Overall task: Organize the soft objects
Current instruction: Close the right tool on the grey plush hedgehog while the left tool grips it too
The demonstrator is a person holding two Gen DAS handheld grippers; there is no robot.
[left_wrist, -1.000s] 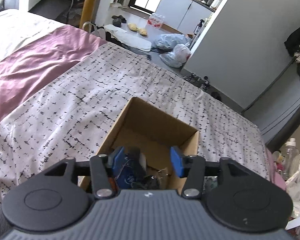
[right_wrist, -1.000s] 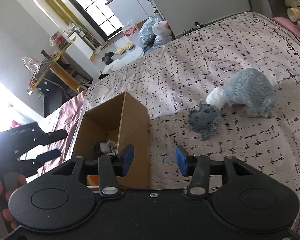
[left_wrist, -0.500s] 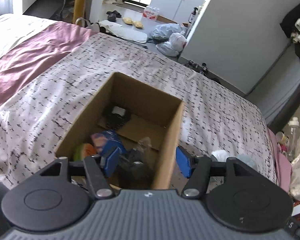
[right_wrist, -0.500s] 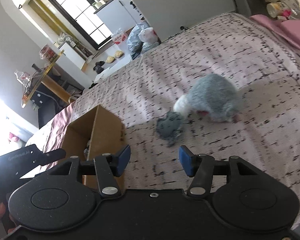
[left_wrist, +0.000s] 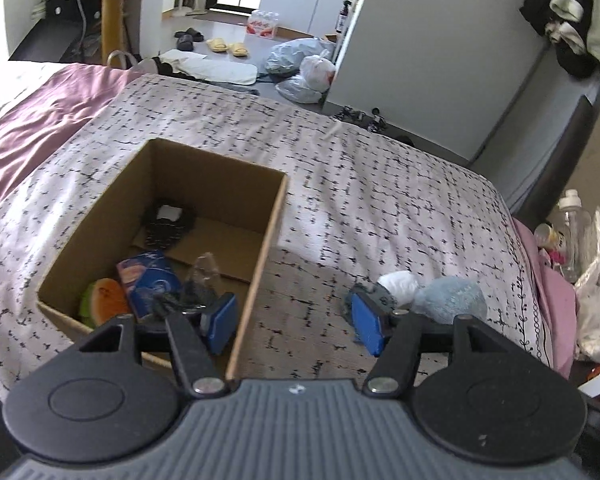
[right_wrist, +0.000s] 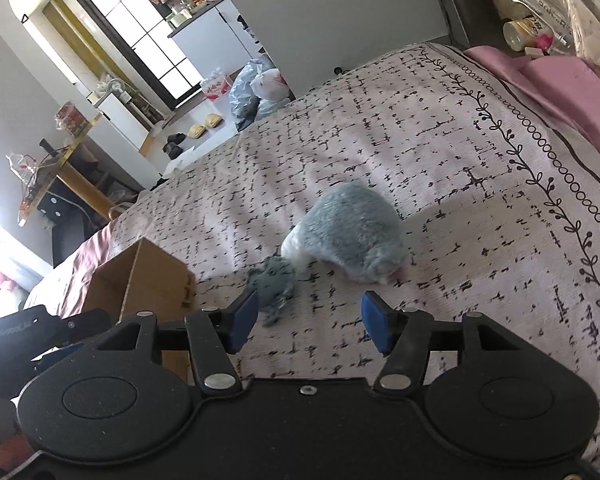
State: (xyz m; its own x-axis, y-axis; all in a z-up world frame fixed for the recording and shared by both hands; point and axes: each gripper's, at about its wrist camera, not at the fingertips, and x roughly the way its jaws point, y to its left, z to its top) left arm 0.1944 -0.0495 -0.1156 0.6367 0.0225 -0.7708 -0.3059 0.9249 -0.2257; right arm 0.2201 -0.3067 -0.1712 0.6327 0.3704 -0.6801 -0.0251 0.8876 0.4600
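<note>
I hold my left gripper [left_wrist: 294, 322] with its fingers spread wide and nothing between them, straddling the right wall of the cardboard box [left_wrist: 274, 216], which sits on the patterned bedspread [left_wrist: 380, 184]. Inside the box lie a blue packet [left_wrist: 150, 280], a watermelon-slice toy [left_wrist: 104, 298] and a dark patterned pouch [left_wrist: 166, 226]. My right gripper [right_wrist: 308, 322] is likewise released and empty, hovering over the bedspread to the right of the box. Just beyond its fingertips, also right of the box, lies a small grey knitted toy [right_wrist: 274, 284] (blurred in this view), touching a larger fluffy grey plush [right_wrist: 356, 236] with a white end. Plastic bags [left_wrist: 304, 70] sit on the floor beyond the box.
</note>
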